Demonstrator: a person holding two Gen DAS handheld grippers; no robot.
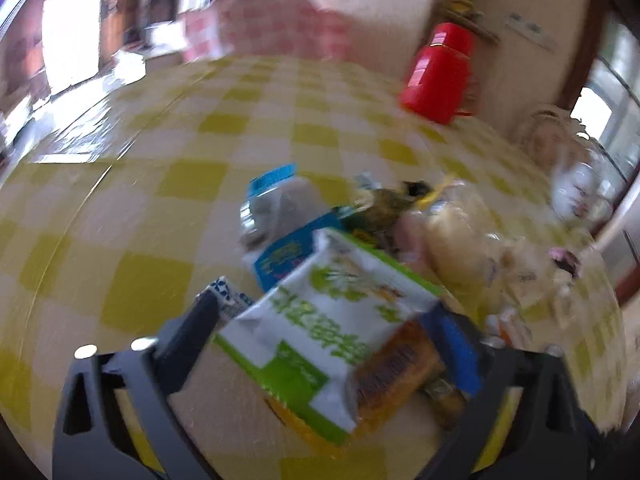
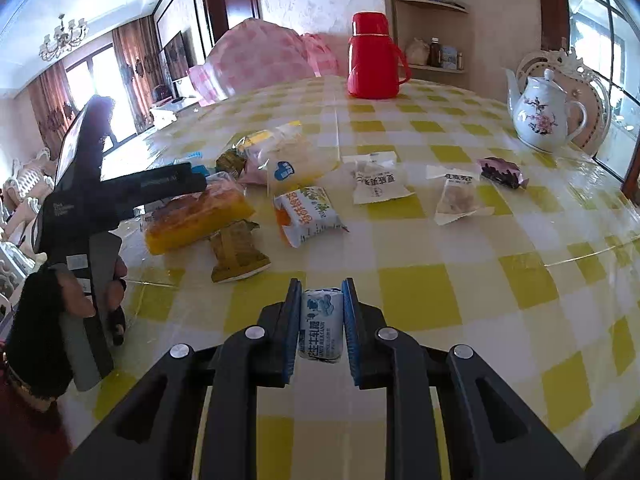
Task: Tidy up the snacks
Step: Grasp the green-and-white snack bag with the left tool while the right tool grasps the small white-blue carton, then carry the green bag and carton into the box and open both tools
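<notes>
A counter [image 2: 460, 292] covered with a yellow-and-white checked cloth is seen under a glossy clear sheet. A red thermos jug [image 2: 374, 58] is stood upright toward the far side of it, with its handle turned to the right. A white teapot [image 2: 540, 114] painted with pink blossoms is placed near the right edge, well apart from the jug, and a white ornate chair back [image 2: 580, 68] is seen just behind it. A pink checked bag [image 2: 260, 60] is set at the far left edge. Jars and bottles are kept on corner wall shelves [image 2: 434, 36] behind the jug. A chandelier [image 2: 64, 36] is hung from the ceiling at left, beside curtained windows.
</notes>
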